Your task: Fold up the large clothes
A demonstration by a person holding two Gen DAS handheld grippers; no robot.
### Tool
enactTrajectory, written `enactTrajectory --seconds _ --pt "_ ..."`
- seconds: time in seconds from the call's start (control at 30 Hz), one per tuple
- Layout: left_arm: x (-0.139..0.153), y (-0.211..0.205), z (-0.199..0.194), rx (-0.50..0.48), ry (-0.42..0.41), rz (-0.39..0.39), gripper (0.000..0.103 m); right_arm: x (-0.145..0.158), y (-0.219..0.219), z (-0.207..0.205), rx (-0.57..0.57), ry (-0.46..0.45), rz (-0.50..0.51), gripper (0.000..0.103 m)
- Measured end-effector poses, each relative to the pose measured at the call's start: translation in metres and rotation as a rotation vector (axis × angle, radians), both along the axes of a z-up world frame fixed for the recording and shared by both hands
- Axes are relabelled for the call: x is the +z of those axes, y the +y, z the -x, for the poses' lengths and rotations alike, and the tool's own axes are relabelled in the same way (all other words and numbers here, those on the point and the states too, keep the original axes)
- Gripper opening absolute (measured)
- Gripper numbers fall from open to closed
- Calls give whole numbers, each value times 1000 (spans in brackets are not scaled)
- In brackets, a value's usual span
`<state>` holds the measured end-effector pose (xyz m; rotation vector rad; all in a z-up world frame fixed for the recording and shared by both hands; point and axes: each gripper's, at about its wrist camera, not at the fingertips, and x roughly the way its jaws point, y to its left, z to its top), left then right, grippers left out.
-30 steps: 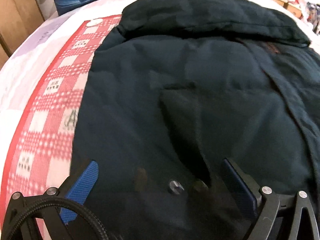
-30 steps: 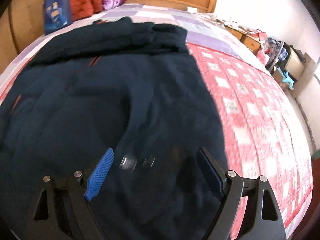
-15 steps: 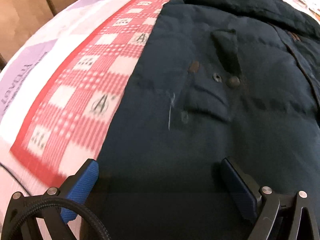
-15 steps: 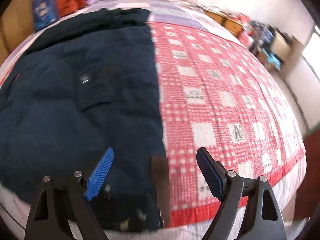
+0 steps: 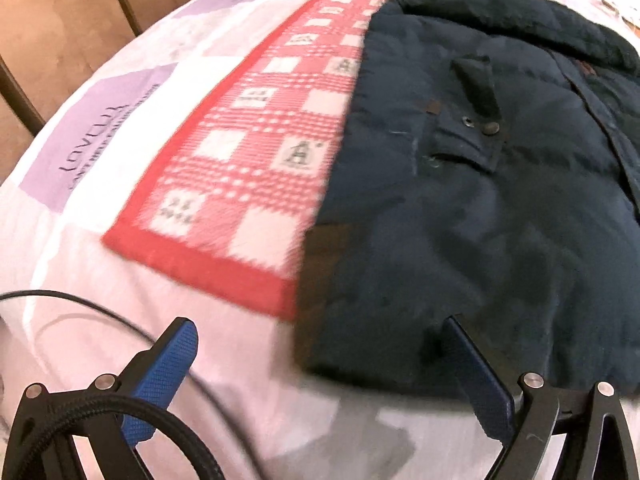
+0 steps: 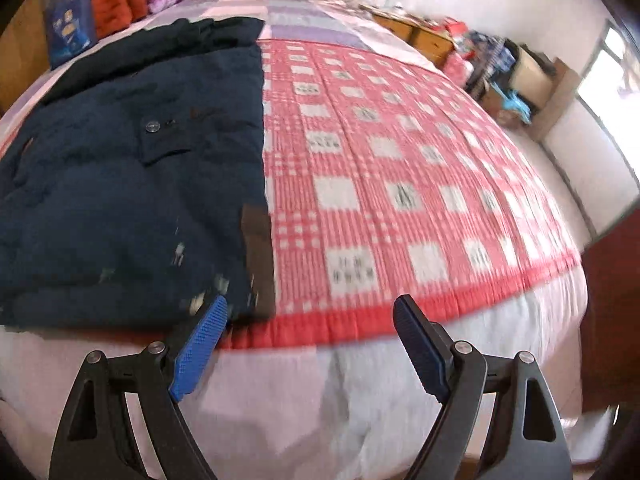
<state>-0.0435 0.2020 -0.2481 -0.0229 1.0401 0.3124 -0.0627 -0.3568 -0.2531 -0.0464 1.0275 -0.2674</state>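
Left wrist view: left hand-held gripper (image 5: 320, 360) released, jaws spread wide, nothing between them. Dark navy coat (image 5: 480, 200) lies flat on the bed, hem at the near edge, collar end toward the far edge. Long axis runs straight away from the gripper. Coat's near-left hem corner (image 5: 316, 344) sits just ahead, between the fingers in frame but apart from both. Red checked quilt (image 5: 248, 168) shows left of the coat; black cable (image 5: 100, 308) trails over the white sheet (image 5: 260, 420) in front.

Right wrist view: right hand-held gripper (image 6: 308, 320) also released, empty. Coat (image 6: 120, 184) lies ahead and left; its near-right hem corner (image 6: 256, 300) is just beside the left fingertip (image 6: 208, 320). Quilt (image 6: 400, 160) fills the right side out to that edge of the bed.

Judgement: each gripper is nearest its own hem corner, so a hem-to-collar fold looks next.

Hard to make out: motion blur smears the hem, contact with the fingers unclear. Sleeves not distinguishable. Collar end bunched, detail lost.
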Motion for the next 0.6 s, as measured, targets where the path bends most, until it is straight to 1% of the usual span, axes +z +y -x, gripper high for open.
enactTrajectory --seconds 0.13,0.27,0.37,0.47,0.6 --pt "8 16 22 -9 7 -9 100 9 24 25 -40 -1 -4 87" --pt "11 31 38 1 13 -9 100 9 50 38 -11 9 8 87" --pt "2 38 45 0 36 -6 100 7 61 41 -8 17 2 87" --pt "-9 35 45 -3 48 -2 100 6 63 44 -3 11 4 87" --pt "-23 24 32 -19 47 -11 100 -5 59 41 -14 40 12 87"
